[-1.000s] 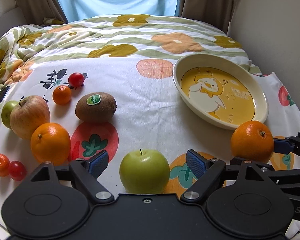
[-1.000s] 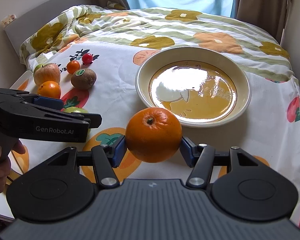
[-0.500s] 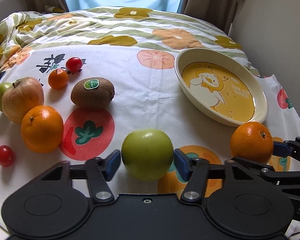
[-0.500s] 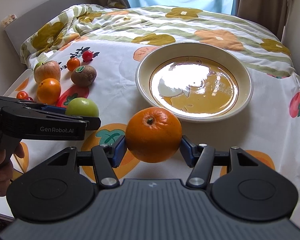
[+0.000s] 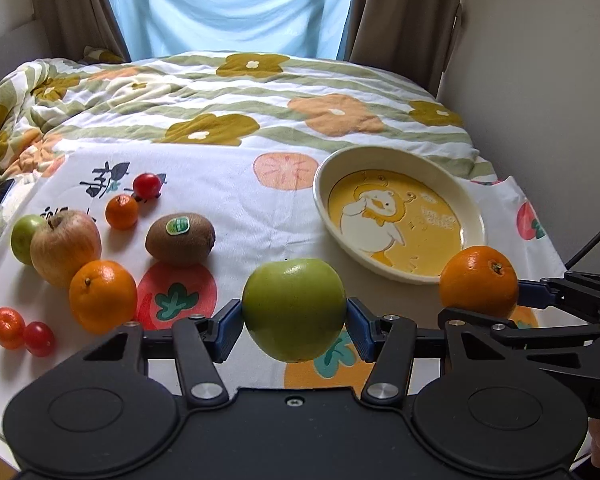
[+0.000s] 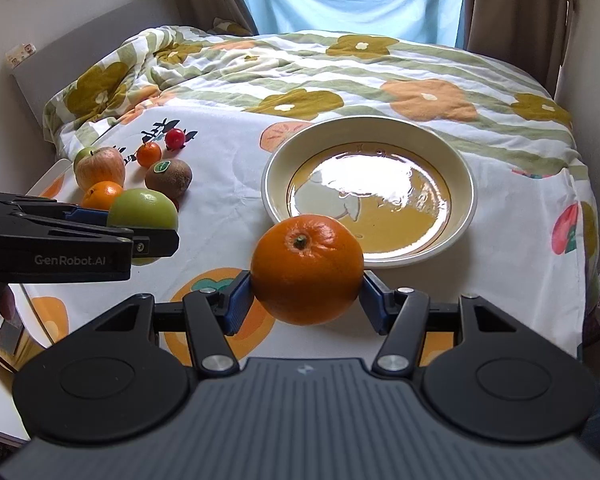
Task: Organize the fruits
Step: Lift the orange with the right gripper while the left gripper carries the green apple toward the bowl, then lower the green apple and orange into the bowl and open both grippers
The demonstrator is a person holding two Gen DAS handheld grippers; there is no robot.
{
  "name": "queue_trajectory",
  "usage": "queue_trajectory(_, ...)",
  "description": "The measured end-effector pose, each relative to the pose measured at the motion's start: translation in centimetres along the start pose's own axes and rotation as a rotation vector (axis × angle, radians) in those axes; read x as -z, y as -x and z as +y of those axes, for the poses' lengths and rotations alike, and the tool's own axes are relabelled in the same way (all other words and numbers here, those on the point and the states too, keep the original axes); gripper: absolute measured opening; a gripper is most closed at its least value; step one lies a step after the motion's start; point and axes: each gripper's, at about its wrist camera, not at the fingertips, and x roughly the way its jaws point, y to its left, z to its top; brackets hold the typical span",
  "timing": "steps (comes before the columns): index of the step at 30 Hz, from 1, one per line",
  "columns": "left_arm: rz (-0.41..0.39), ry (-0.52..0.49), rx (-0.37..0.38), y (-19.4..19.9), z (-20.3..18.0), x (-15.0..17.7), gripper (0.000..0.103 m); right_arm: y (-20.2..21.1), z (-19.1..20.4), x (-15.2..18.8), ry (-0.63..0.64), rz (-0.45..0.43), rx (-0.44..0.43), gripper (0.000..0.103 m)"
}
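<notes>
- We've got the bed [image 5: 260,92] running away toward twelve o'clock, and the fruit-print cloth [image 5: 236,208] over the table in front of it carries everything that matters.
- The yellow duck dish [image 5: 472,216] sits at about two o'clock from the left camera, dead ahead at twelve from the right one, and it's bare: nothing dropped in yet, by our reckoning.
- Left claw [image 5: 294,320] is clenched on the green apple [image 5: 294,308], blue pads pressed to both flanks, fruit clear of the cloth.
- Right claw [image 6: 306,288] is grasping the big orange [image 6: 306,268], stem up, just short of the dish's near rim.
- Loose fruit waits around nine to ten o'clock: red apple [image 5: 64,252], a second orange [image 5: 102,296], kiwi [image 5: 180,244] with its sticker, a small green fruit [image 5: 22,236] tucked behind the red apple.
- Smallest: two little mandarins [image 5: 122,211] [image 5: 7,328] and two cherry tomatoes [image 5: 147,186] [image 5: 39,339].
- To do this well, we'd carry both fruits over the rim, bring them low over the dish floor before letting go, and set them apart, since round fruit rolls on a glazed slope.
- We'd stagger the two releases so the claws don't knock each other.
</notes>
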Motion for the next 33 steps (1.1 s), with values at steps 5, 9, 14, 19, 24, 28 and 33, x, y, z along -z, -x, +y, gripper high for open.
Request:
queue_trajectory(5,-0.066,-0.032,0.035,2.6,-1.5,-2.1,0.060,2.2,-1.0,-1.5,0.003,-0.046,0.021,0.072)
queue_trajectory(9,-0.103,-0.075,0.059,3.2,-2.4,-4.3,0.060,3.1,-2.0,-3.1,-0.006,-0.079,0.054,0.072)
queue_trajectory(14,-0.110,-0.133,0.100,1.2,-3.0,-7.0,0.060,2.5,-3.5,-4.9,-0.055,-0.098,0.110,0.072)
queue_trajectory(19,-0.083,-0.206,0.145,-2.6,-3.6,-9.1,0.060,0.6,-5.1,-6.4,-0.114,-0.092,0.163,0.072)
queue_trajectory(24,-0.049,-0.272,0.188,-7.3,-4.3,-10.8,0.060,-2.0,-7.1,-7.5,-0.187,-0.069,0.210,0.072)
queue_trajectory(28,-0.023,-0.335,0.216,-10.7,-5.3,-11.6,0.060,-3.8,-8.3,-7.8,-0.234,-0.046,0.247,0.072)
queue_trajectory(33,0.028,-0.403,0.233,-14.8,-6.7,-11.9,0.060,-5.6,-9.7,-7.8,-0.286,-0.015,0.282,0.072)
